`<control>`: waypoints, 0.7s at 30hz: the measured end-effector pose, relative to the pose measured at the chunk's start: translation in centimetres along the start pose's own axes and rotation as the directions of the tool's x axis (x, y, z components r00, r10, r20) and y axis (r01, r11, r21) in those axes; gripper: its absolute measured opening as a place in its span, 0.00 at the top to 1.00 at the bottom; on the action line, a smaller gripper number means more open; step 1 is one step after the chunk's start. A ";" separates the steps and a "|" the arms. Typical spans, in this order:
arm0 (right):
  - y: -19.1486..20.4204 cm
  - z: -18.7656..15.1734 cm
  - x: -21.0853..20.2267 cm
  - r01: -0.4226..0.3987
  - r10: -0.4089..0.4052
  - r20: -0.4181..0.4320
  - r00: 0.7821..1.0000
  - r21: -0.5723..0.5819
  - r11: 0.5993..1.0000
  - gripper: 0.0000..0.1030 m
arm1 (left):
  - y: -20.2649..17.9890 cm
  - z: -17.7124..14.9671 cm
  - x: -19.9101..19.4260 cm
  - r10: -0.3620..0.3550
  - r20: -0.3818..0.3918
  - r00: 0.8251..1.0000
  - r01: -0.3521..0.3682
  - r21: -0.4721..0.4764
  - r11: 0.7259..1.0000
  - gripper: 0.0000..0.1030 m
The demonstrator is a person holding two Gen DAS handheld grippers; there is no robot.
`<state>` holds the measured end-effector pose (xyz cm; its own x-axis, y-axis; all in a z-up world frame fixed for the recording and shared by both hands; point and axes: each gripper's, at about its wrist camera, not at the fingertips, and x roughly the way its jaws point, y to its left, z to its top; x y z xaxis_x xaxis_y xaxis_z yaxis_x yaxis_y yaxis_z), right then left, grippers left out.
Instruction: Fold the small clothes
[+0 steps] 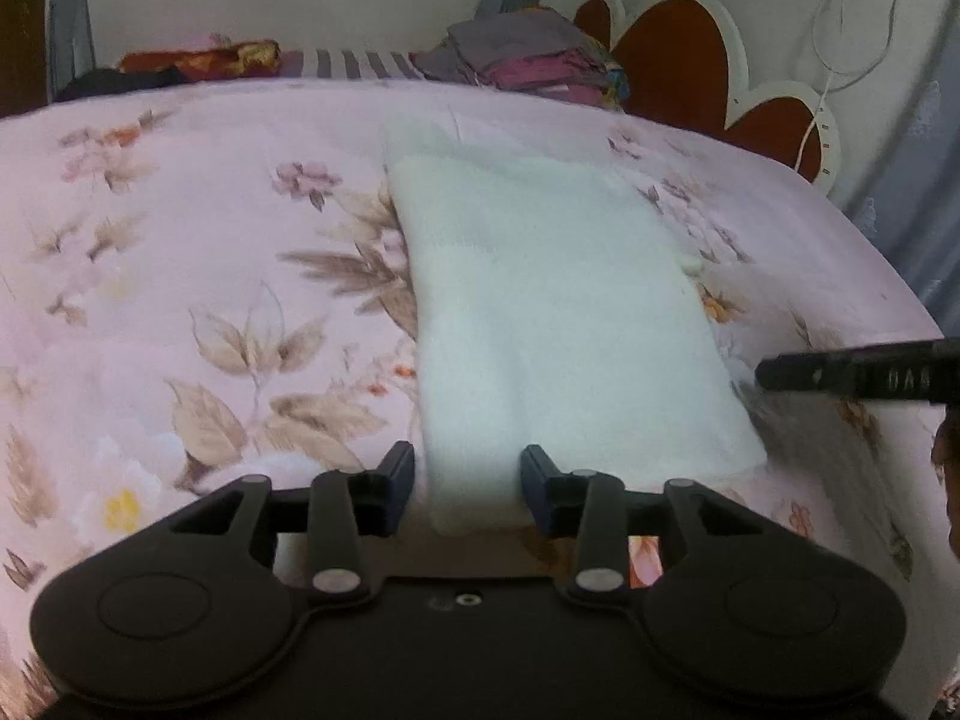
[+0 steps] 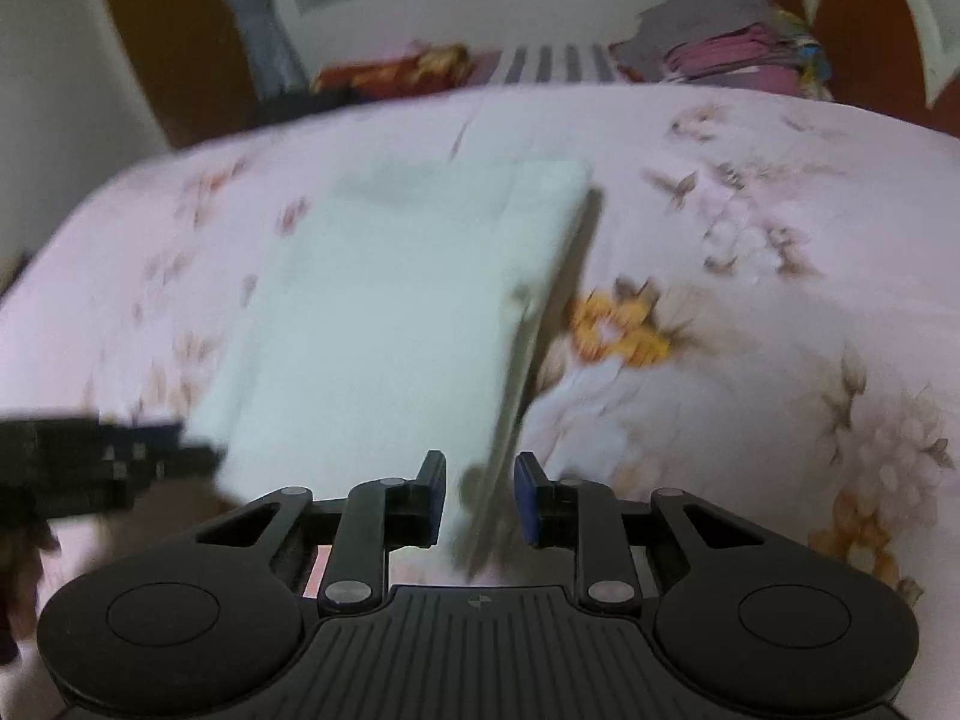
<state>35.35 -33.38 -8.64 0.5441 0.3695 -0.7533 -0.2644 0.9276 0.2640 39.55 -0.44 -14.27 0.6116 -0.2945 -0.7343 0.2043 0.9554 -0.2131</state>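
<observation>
One clothes stack (image 1: 528, 57) (folded) beyond the white cloth (image 1: 564, 312); headboard (image 1: 678, 54) beside it.

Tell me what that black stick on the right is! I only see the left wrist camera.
Observer: That's one finger of the right tongs. Their own camera shows both fingers, standing apart.
Operator: Are they holding the cloth?
Observer: Not squeezing it. The white cloth has its right edge lifted up between the fingers, with a gap on each side.
Operator: Can that camera see my tongs?
Observer: Yes. The left tongs poke in from its left side, at the cloth's near left corner.
</observation>
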 end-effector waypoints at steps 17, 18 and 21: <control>-1.4 6.2 1.7 -0.029 0.010 0.148 0.989 0.130 0.991 0.46 | 0.2 7.1 3.0 0.078 0.096 0.992 -0.080 0.024 0.996 0.22; -0.9 7.0 1.7 -0.045 0.025 0.178 0.984 0.111 0.993 0.46 | 0.4 8.1 3.7 0.081 0.100 0.992 -0.083 0.012 0.996 0.23; 0.2 9.0 3.7 -0.049 0.036 0.185 0.982 0.065 0.997 0.52 | 1.2 10.6 6.0 0.065 0.091 0.994 -0.061 -0.042 0.997 0.27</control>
<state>44.48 -31.38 -5.94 0.6718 0.4070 -0.6189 -0.2386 0.9099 0.3393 51.58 -1.27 -12.15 0.6906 -0.2327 -0.6848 0.1343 0.9716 -0.1947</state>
